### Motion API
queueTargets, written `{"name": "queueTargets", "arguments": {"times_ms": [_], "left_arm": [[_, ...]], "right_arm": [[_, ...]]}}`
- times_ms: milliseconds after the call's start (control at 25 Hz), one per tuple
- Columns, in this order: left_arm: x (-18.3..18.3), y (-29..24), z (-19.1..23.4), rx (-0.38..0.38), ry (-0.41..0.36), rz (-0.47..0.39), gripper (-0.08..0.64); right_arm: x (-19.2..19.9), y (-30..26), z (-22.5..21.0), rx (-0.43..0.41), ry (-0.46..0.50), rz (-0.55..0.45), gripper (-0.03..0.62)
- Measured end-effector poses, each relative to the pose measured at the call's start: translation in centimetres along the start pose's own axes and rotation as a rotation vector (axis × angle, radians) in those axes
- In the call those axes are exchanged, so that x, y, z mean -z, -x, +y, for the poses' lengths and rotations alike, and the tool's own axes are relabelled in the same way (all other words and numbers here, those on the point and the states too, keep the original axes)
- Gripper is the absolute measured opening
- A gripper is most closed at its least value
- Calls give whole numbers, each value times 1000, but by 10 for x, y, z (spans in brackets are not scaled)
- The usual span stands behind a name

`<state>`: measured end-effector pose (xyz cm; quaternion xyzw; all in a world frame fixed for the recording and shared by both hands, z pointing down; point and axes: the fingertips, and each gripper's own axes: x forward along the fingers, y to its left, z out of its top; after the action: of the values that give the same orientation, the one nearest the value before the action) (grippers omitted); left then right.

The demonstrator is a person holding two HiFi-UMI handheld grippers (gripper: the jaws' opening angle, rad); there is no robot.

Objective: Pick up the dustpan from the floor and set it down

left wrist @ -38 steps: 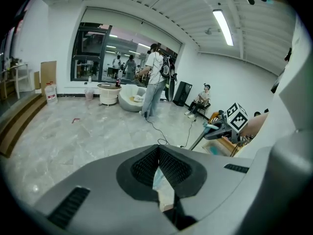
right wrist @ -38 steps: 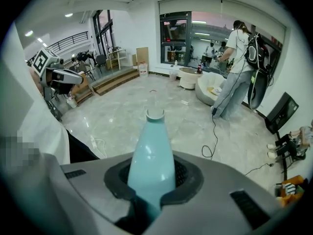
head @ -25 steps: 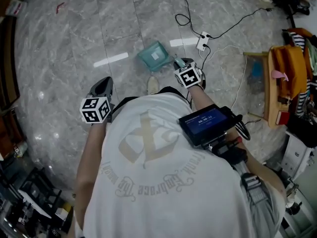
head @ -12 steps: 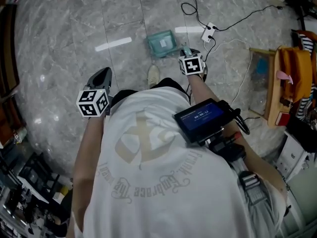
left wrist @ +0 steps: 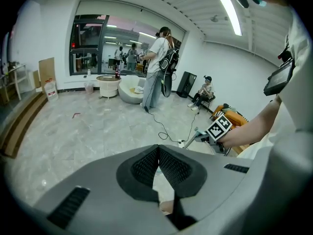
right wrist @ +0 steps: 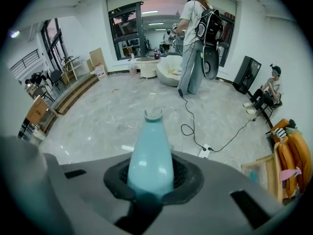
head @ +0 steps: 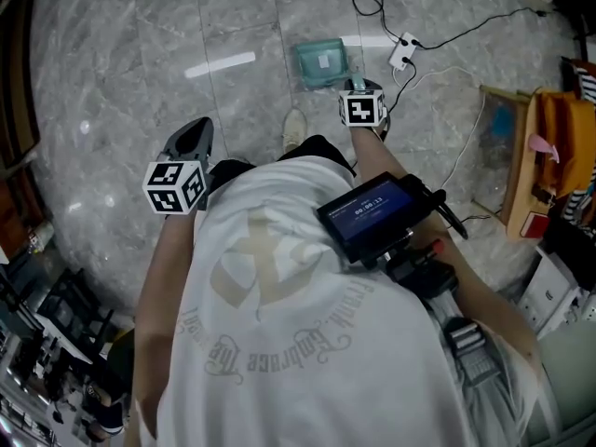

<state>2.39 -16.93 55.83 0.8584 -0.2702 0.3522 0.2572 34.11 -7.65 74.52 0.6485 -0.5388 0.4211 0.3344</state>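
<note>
The teal dustpan (head: pixel 324 63) is low over the grey marble floor ahead of me; whether it touches the tiles I cannot tell. My right gripper (head: pixel 358 89), under its marker cube, is shut on the pan's handle. In the right gripper view that teal handle (right wrist: pixel 149 153) stands up between the dark pads of the right gripper (right wrist: pixel 152 179). Over the floor to the left my left gripper (head: pixel 193 140) is shut, holding nothing. In the left gripper view the left gripper (left wrist: pixel 157 153) has its pads meeting at the tips.
A white power strip (head: pixel 402 52) with black cables lies just right of the dustpan. A wooden rack with orange clothes (head: pixel 531 156) stands at the right. My shoe (head: pixel 293 128) is near the pan. A standing person (right wrist: pixel 195 38) and a seated one are farther off.
The right gripper has carried the dustpan farther out from my body and lower, and the pan has turned squarer to the tiles. The left gripper has stayed where it was.
</note>
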Motion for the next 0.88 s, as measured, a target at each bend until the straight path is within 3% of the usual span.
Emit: {"name": "queueTargets", "arguments": {"times_ms": [400, 600, 880], "left_arm": [[-5, 11, -4, -29, -2, -19, 12], [3, 9, -3, -19, 20, -10, 12], [3, 1, -7, 10, 13, -3, 12]], "right_arm": [[13, -7, -8, -7, -76, 22, 83], [21, -13, 8, -76, -148, 36, 123], [20, -14, 22, -114, -146, 20, 166]]}}
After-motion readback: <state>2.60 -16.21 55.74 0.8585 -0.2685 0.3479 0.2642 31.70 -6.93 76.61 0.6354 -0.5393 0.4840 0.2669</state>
